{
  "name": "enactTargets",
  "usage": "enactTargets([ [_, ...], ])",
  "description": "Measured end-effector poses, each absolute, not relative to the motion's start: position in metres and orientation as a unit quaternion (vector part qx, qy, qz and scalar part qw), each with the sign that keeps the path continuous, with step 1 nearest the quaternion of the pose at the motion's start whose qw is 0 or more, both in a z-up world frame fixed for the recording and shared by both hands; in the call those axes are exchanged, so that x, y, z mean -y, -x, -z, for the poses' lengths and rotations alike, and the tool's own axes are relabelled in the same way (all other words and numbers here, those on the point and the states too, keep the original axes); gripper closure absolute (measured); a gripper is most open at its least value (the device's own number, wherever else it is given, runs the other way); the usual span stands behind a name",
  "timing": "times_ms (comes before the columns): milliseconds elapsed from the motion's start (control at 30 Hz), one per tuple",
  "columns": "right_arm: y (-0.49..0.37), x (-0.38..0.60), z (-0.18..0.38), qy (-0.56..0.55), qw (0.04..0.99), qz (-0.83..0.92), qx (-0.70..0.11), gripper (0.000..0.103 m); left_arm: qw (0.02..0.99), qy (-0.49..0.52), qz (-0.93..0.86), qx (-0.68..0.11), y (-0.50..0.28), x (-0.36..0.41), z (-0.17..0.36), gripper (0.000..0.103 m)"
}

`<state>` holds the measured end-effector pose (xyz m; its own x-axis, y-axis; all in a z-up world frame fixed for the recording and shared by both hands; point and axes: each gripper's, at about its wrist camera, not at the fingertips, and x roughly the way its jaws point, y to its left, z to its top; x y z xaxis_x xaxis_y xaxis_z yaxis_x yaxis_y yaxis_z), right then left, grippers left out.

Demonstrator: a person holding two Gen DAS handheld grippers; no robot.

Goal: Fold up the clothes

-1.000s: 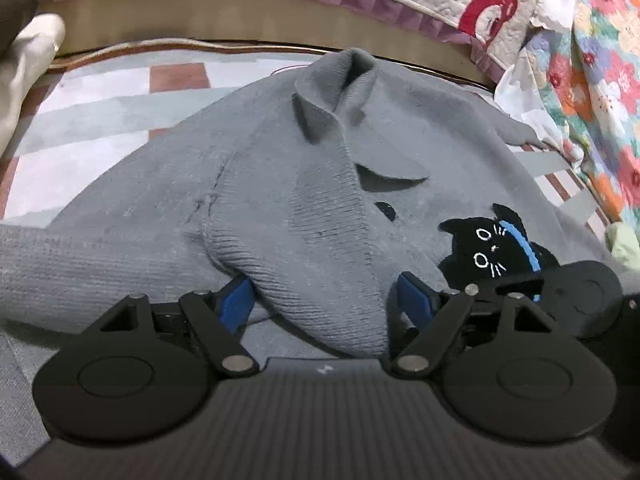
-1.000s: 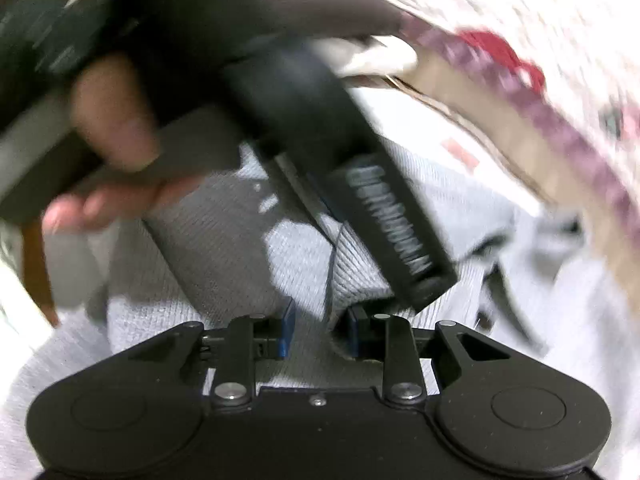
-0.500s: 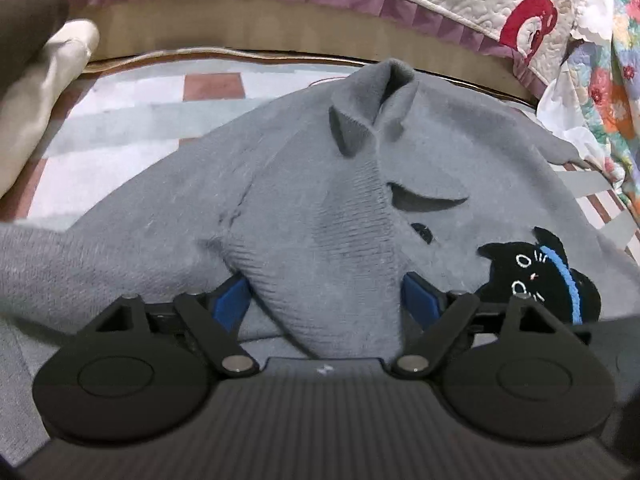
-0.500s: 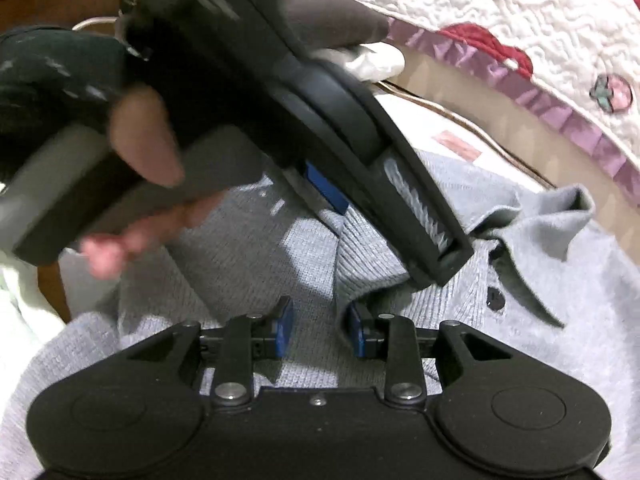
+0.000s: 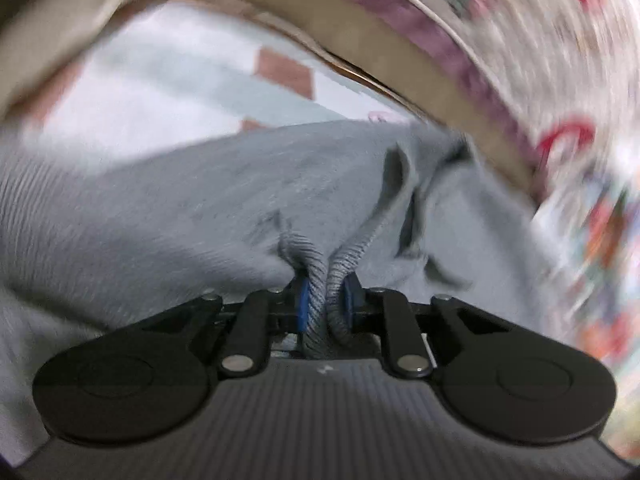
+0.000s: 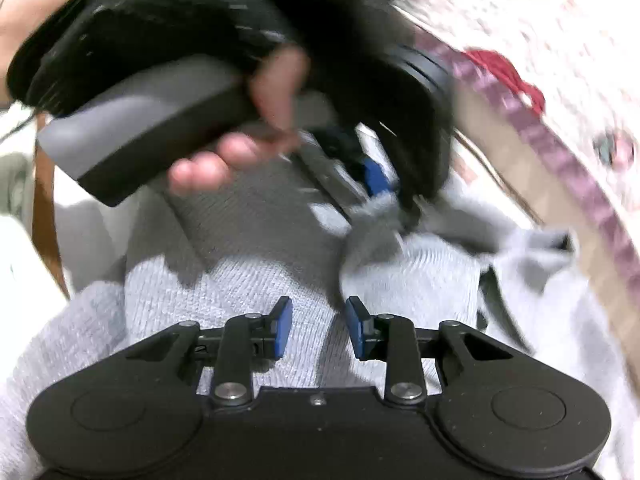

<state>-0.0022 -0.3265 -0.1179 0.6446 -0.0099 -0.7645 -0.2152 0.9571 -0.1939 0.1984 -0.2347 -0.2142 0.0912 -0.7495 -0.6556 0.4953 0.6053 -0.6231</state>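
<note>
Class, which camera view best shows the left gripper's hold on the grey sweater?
The left wrist view: the left gripper pinches a fold of the grey sweater up close. The right wrist view shows that gripper blurred, from outside.

Left gripper [image 5: 325,304] pinches grey sweater [image 5: 168,216] ribbing (seemingly the hem).
</note>
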Motion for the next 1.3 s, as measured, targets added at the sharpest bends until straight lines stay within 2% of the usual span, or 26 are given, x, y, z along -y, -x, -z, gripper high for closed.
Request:
enactTargets([
  [67, 0.004, 0.337, 0.117, 0.091, 0.9, -0.052, -0.423, 0.066, 0.699, 0.201, 0.411, -0.549, -0.214, 0.219, 0.228, 0.091],
  [200, 0.008, 0.36, 0.116, 0.003, 0.901, -0.04, -0.432, 0.052, 0.666, 0.301, 0.384, -0.564, -0.227, 0.196, 0.248, 0.091],
  [333, 0.022, 0.406, 0.1, -0.166, 0.898, -0.047, -0.405, 0.052, 0.625, 0.376, 0.368, -0.576, -0.23, 0.185, 0.269, 0.092],
  [500, 0.034, 0.464, 0.073, -0.345, 0.873, -0.048, -0.342, 0.052, 0.63, 0.376, 0.365, -0.574, -0.223, 0.188, 0.269, 0.092],
  [567, 0.005, 0.48, 0.063, -0.336, 0.879, -0.047, -0.335, 0.052, 0.628, 0.378, 0.365, -0.574, -0.22, 0.189, 0.269, 0.092],
  [633, -0.032, 0.491, 0.057, -0.307, 0.886, -0.051, -0.344, 0.059, 0.626, 0.379, 0.365, -0.576, -0.217, 0.189, 0.27, 0.092],
  [667, -0.051, 0.491, 0.062, -0.289, 0.888, -0.062, -0.352, 0.082, 0.626, 0.377, 0.365, -0.577, -0.215, 0.19, 0.27, 0.092],
  [700, -0.066, 0.492, 0.066, -0.28, 0.889, -0.068, -0.357, 0.089, 0.63, 0.367, 0.369, -0.576, -0.214, 0.191, 0.268, 0.092],
  [767, -0.086, 0.489, 0.074, -0.258, 0.889, -0.044, -0.377, 0.089, 0.641, 0.346, 0.378, -0.572, -0.21, 0.194, 0.264, 0.092],
  [833, -0.102, 0.487, 0.085, -0.239, 0.888, -0.018, -0.393, 0.084, 0.658, 0.317, 0.388, -0.562, -0.206, 0.199, 0.257, 0.092],
  [933, -0.116, 0.492, 0.109, -0.237, 0.881, 0.006, -0.409, 0.067, 0.681, 0.273, 0.406, -0.545, -0.2, 0.205, 0.249, 0.092],
  [1033, -0.125, 0.499, 0.124, -0.246, 0.881, 0.017, -0.403, 0.063, 0.7, 0.225, 0.427, -0.526, -0.194, 0.213, 0.241, 0.091],
  [1100, -0.134, 0.502, 0.128, -0.253, 0.881, 0.014, -0.4, 0.056, 0.71, 0.199, 0.436, -0.515, -0.19, 0.218, 0.237, 0.09],
  [1167, -0.144, 0.5, 0.133, -0.24, 0.885, 0.015, -0.399, 0.057, 0.716, 0.185, 0.439, -0.51, -0.187, 0.219, 0.234, 0.088],
  [1233, -0.153, 0.495, 0.134, -0.212, 0.892, 0.016, -0.399, 0.066, 0.724, 0.168, 0.444, -0.501, -0.184, 0.22, 0.232, 0.084],
  [1267, -0.156, 0.492, 0.132, -0.197, 0.895, 0.018, -0.401, 0.082, 0.728, 0.153, 0.449, -0.495, -0.188, 0.219, 0.229, 0.08],
  [1300, -0.159, 0.489, 0.131, -0.182, 0.897, 0.019, -0.403, 0.088, 0.728, 0.142, 0.457, -0.491, -0.185, 0.222, 0.227, 0.075],
])
